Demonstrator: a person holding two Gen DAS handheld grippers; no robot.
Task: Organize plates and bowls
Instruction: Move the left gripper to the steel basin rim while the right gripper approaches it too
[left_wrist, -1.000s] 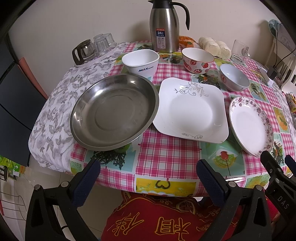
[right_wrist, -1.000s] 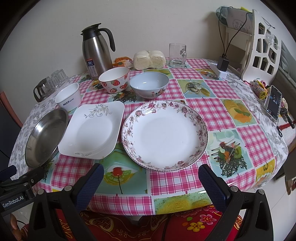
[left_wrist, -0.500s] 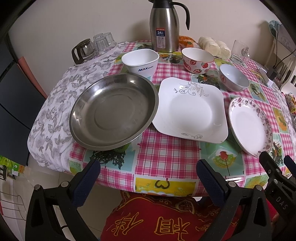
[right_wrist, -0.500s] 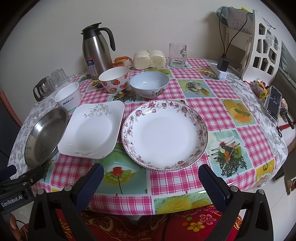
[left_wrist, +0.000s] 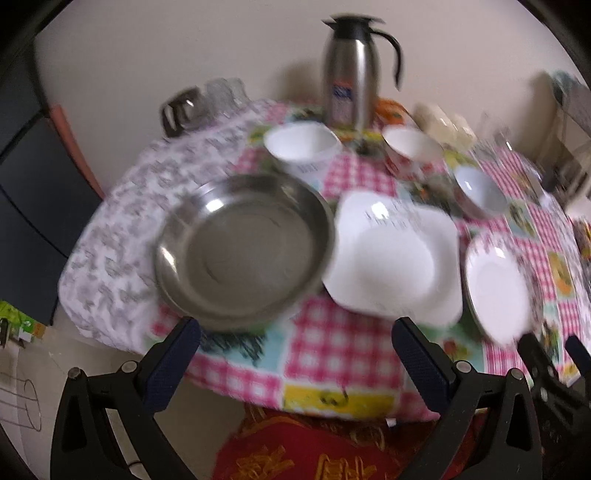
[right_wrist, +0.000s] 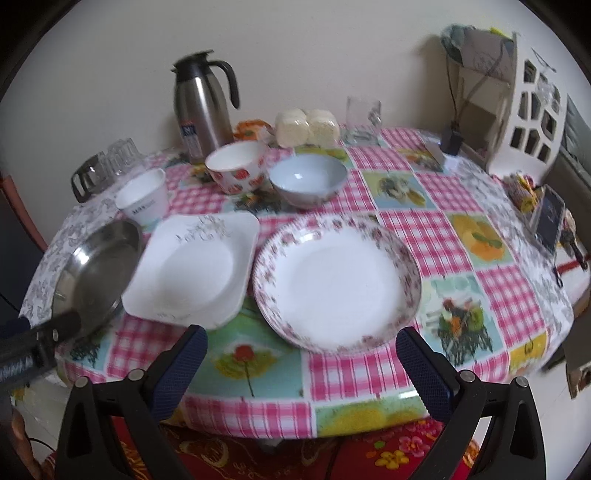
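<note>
Opening step, nothing picked up: left tool (left_wrist: 295, 354) and right tool (right_wrist: 301, 356) both gape wide and empty at the desk (right_wrist: 413, 221) edge. Steel pan (left_wrist: 243, 251), square plate (right_wrist: 194, 266) and floral plate (right_wrist: 336, 284) line up below the thermos (right_wrist: 201, 107), bowls between; next move looks like stacking plates. Labels blur unreadable

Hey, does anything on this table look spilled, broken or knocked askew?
Nothing stands out. The steel pan, square plate and floral plate lie flat in a row; three bowls sit upright behind them. Blur hides fine cracks.

both wrist views face the table (left_wrist: 332, 354) from its near edge
</note>
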